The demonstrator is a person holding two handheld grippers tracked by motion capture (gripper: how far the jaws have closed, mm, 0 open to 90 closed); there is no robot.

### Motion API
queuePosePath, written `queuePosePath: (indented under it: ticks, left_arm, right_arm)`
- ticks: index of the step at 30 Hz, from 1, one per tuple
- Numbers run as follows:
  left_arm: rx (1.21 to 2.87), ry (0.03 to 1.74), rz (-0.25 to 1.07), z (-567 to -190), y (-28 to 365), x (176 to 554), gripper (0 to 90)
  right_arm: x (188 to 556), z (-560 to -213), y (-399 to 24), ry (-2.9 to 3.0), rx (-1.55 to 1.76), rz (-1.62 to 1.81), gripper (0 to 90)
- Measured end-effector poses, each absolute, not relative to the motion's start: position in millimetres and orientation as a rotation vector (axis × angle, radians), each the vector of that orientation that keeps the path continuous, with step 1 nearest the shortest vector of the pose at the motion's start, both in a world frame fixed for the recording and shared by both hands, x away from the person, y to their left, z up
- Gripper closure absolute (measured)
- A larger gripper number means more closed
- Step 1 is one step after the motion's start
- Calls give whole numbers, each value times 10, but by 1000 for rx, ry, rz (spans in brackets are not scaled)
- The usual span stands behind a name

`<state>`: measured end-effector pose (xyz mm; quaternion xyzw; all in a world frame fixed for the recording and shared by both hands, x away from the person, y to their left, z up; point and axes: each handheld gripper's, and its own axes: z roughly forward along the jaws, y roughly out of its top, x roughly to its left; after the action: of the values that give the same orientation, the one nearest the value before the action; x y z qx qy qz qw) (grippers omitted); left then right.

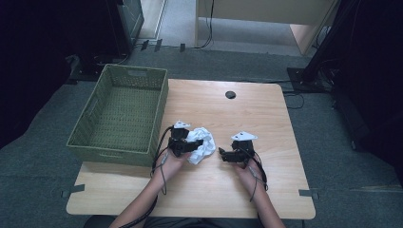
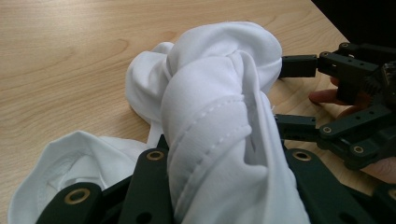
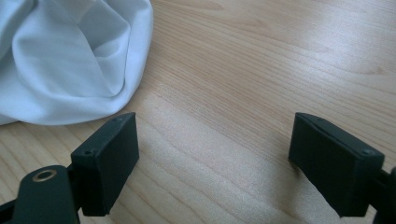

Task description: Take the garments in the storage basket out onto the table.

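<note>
A crumpled white cloth (image 1: 201,144) lies at the middle of the wooden table (image 1: 266,114). My left gripper (image 1: 196,145) is shut on a bunched fold of the white cloth (image 2: 219,140), which rises between its two black jaws. My right gripper (image 1: 221,154) sits just right of the cloth, low over the table, open with nothing between its jaws. In the right gripper view the cloth (image 3: 70,60) lies ahead to the left of my right gripper (image 3: 212,149). The left gripper view shows the right gripper (image 2: 293,95) open beside the cloth.
A green woven basket (image 1: 121,111), empty, stands on the table's left part, close to my left hand. A dark round hole (image 1: 230,94) marks the table's far side. Grey carpet, cables and dark stands surround the table.
</note>
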<state>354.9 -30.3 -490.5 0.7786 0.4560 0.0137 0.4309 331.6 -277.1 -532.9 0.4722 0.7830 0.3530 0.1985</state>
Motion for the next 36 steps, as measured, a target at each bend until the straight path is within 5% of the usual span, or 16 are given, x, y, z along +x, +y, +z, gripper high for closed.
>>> queuePosePath:
  ticks: [17, 29, 36]
  left_arm:
    - [1940, 1142, -16, -5114, -355, 3636, 622]
    - [1930, 1125, -39, -5063, -379, 3639, 390]
    - [1984, 1072, -16, -5048, -372, 3580, 340]
  right_arm:
    - [3293, -5328, -2798, 2188, 1323, 988, 168]
    - [3243, -5296, -2817, 2205, 1322, 991, 254]
    - [3235, -5236, -2831, 2214, 1332, 1048, 315]
